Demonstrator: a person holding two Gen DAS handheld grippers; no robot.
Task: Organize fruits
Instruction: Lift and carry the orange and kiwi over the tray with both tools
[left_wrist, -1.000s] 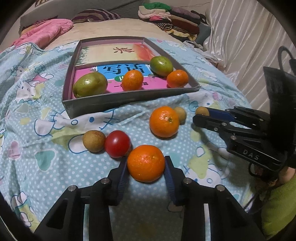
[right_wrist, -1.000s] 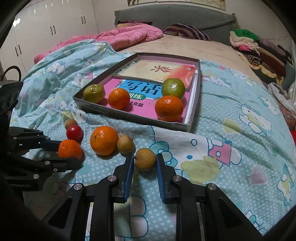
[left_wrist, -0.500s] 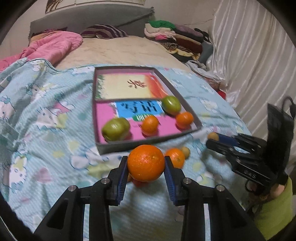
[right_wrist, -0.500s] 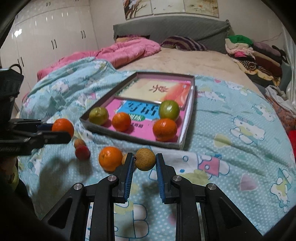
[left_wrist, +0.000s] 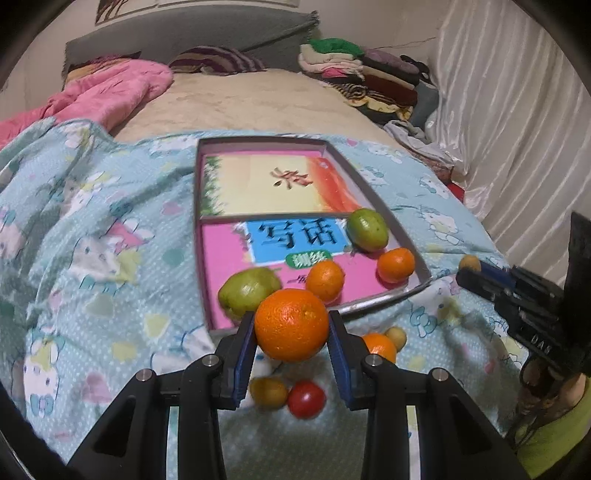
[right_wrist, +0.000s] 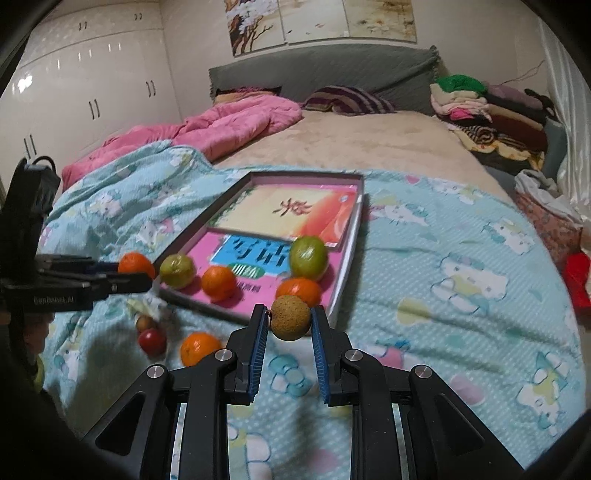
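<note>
Both fruits are now riding clear of the bedspread (left_wrist: 92, 236): you're pinching the orange (left_wrist: 291, 325) in your left tool (left_wrist: 291, 334) and the longan (right_wrist: 290, 316) in your right tool (right_wrist: 290, 325), carrying them toward the tray (left_wrist: 388, 300), needing a gentle release inside.

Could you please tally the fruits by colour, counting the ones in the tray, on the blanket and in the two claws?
orange: 4
small brown fruit: 3
green fruit: 2
small red fruit: 1
Total: 10
</note>
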